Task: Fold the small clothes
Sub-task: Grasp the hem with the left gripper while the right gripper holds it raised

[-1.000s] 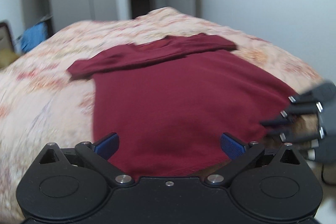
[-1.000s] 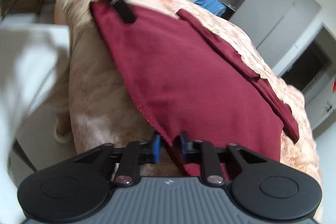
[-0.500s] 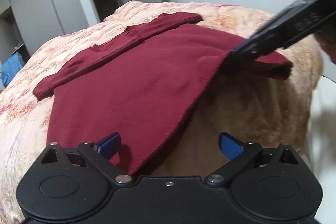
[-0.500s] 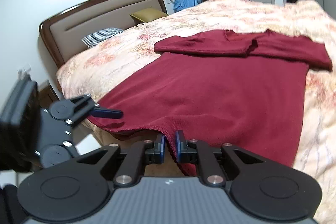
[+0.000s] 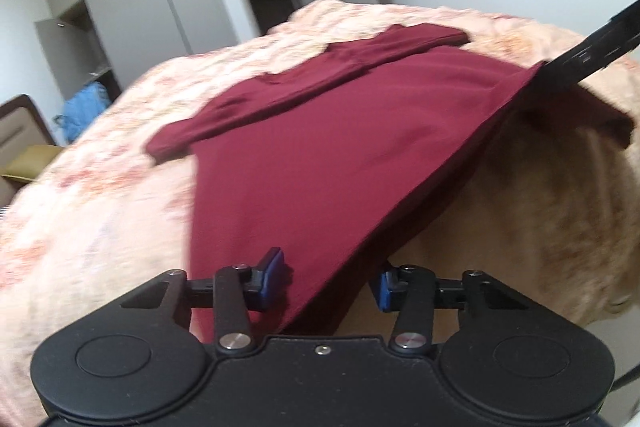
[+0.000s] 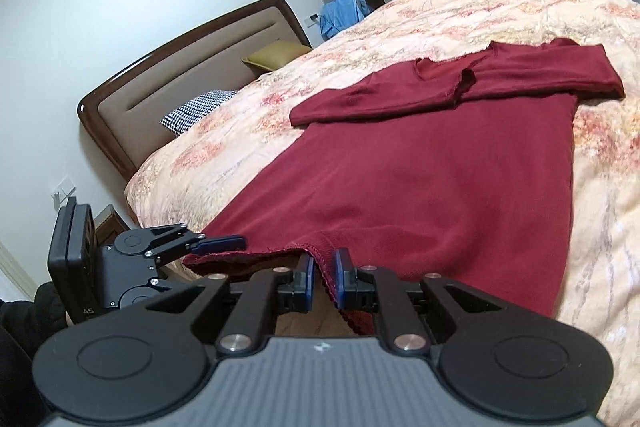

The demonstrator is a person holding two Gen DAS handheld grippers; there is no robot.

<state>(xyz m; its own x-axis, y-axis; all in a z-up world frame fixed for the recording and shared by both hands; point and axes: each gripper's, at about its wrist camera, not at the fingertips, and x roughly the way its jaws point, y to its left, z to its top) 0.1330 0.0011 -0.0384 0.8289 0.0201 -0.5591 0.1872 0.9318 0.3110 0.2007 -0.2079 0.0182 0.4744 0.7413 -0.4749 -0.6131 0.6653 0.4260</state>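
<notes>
A dark red long-sleeved sweater [image 5: 340, 147] lies flat on the bed, sleeves folded across its chest at the far end [image 6: 460, 83]. My left gripper [image 5: 328, 283] is at the near left corner of the hem; its jaws are closing with the hem edge between them, and the blue pads [image 5: 272, 277] still stand apart from the cloth. From the right wrist view the left gripper [image 6: 216, 245] shows one finger lying over that corner. My right gripper [image 6: 322, 279] is shut on the hem further right and lifts it slightly; its black fingers [image 5: 576, 61] pinch the raised corner.
The bed carries a peach floral quilt [image 6: 440, 15] that drops off at the near side [image 5: 540, 207]. A brown headboard [image 6: 180, 87], a checked pillow [image 6: 200, 107] and a yellow cushion [image 6: 276, 55] are at the left. Blue cloth [image 6: 344, 13] hangs by the open wardrobe.
The left gripper's jaws have narrowed from wide open around the hem corner. The right gripper, shut on the hem throughout, has rolled level and raised its corner off the bed edge.
</notes>
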